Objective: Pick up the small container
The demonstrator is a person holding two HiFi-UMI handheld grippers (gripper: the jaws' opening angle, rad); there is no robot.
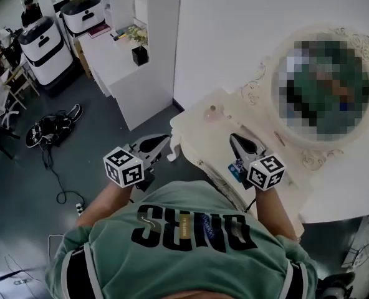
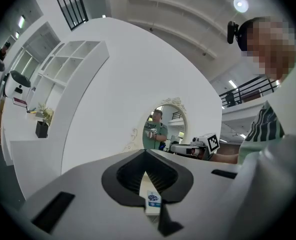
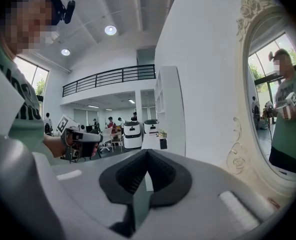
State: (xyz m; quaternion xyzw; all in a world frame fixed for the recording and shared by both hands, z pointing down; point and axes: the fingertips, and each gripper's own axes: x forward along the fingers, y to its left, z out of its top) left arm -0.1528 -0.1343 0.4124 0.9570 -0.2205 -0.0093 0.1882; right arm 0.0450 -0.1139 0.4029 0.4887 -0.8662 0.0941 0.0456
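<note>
Head view puts the small container (image 1: pixel 213 112) on the counter (image 1: pixel 197 139), near its far end, apart from both claws — the left claw (image 1: pixel 165 139) and right claw (image 1: pixel 234 137) are clenched on nothing. If we arrive unopened, we likely topple it or push it off.

Mock bedroom corner inside a large open-plan robotics lab

A cream carved dressing-table worktop (image 1: pixel 200 136) with an ornate cream-framed oval mirror (image 1: pixel 267 83) stands against a white partition wall (image 1: pixel 234 30), beside white cube shelving (image 2: pixel 73 59). Beyond it, loose black cables (image 1: pixel 50 129) lie on the grey floor (image 1: pixel 22 210), two white-and-black robot units (image 1: pixel 44 45) are parked, people sit at desks (image 3: pixel 110 126), and a black-railed mezzanine (image 3: pixel 108 76) runs under a high ceiling.
</note>
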